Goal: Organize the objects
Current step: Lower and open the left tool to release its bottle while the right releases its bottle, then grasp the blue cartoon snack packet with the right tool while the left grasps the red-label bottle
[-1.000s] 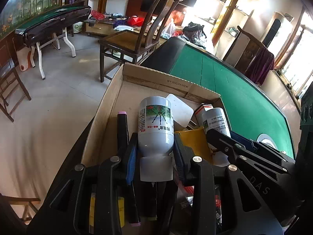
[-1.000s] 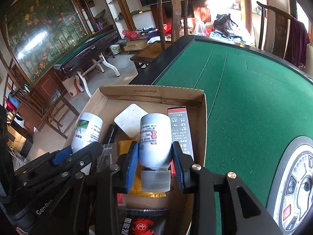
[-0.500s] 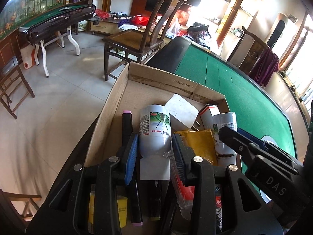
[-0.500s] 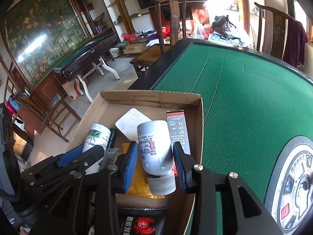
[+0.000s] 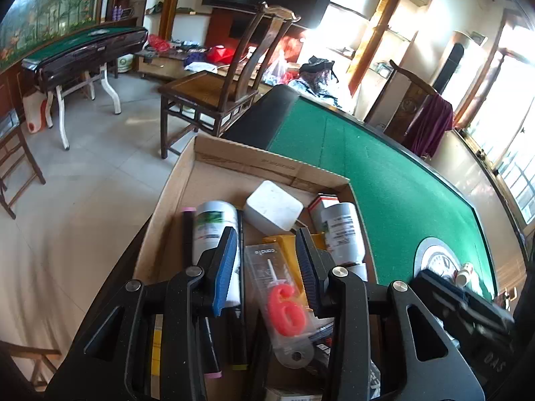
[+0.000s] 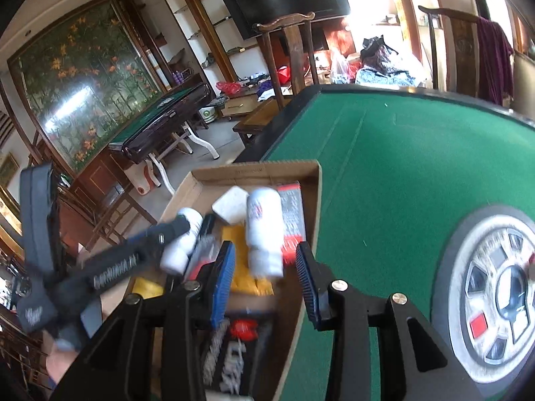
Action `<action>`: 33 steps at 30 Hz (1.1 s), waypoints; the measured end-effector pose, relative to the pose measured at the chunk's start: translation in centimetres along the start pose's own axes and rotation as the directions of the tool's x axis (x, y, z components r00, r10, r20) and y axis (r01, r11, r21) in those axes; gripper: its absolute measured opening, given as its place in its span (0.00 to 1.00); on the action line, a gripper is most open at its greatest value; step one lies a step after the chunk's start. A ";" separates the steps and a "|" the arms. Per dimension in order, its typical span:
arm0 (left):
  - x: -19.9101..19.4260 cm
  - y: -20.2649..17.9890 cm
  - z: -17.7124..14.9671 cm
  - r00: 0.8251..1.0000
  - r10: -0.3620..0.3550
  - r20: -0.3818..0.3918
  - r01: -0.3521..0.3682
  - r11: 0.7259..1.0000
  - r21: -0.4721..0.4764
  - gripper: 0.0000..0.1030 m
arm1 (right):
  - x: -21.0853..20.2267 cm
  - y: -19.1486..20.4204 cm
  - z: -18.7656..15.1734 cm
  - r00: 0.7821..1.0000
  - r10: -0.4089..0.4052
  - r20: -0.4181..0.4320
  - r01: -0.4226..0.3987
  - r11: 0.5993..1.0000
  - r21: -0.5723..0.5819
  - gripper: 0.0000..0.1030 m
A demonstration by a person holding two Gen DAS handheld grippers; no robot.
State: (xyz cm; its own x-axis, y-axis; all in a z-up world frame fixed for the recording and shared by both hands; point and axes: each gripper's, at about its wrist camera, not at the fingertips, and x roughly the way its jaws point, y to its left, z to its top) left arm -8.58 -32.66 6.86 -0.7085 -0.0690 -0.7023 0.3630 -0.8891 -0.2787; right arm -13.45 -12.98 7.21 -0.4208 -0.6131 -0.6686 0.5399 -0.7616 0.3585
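both grippers, left [image 5: 265, 260] and right [image 6: 264, 277], spread wide, empty; two bottles [image 6: 264, 230] lying in box [image 5: 187, 180] at 12 o'clock, apparently stowed.

**Bright daylight, blurred right view**

Strong daylight pours in from windows [image 5: 337, 23] at the back and right, blown out to white glare. The mural [image 6: 83, 93] carries a bright reflection. The left view is sharp; the right view is smeared by motion blur, worst on the bottles [image 6: 264, 230]. Fisheye bends the edges, and corners go black.
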 end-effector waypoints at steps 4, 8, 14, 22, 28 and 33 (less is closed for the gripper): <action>-0.5 -1.4 -0.4 1.000 -0.005 0.027 0.004 0.999 0.050 0.35 | -3.1 -3.9 -2.6 1.000 0.006 0.007 -0.006 0.998 0.070 0.36; -1.1 -2.6 -0.8 0.998 -0.002 0.070 -0.005 0.996 0.094 0.35 | -5.5 -7.7 -4.4 1.000 0.006 0.015 -0.008 0.990 0.144 0.36; -2.2 -3.9 -1.6 0.990 -0.045 0.136 0.030 0.993 0.114 0.35 | -10.3 -14.0 -4.7 0.986 -0.147 0.076 0.122 0.958 0.261 0.45; -3.4 -6.4 -2.4 0.983 -0.074 0.166 0.041 0.980 0.194 0.35 | -13.2 -25.1 -3.3 0.839 -0.542 -0.048 0.522 0.775 0.356 0.73; -3.2 -8.0 -2.9 0.986 -0.075 0.151 0.035 0.968 0.250 0.37 | -11.3 -27.1 -1.9 0.807 -0.579 -0.114 0.581 0.746 0.325 0.73; -3.0 -8.6 -3.6 0.987 -0.073 0.143 0.031 0.960 0.278 0.37 | -9.7 -27.4 -1.2 0.783 -0.602 -0.156 0.619 0.728 0.296 0.73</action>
State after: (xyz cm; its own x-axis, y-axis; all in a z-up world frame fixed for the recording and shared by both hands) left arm -7.40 -23.17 9.05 -0.8125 -0.0679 -0.5789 0.1587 -0.9815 -0.1075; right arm -23.27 14.05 3.13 -0.5413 0.0115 -0.8407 -0.0833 -0.9957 0.0400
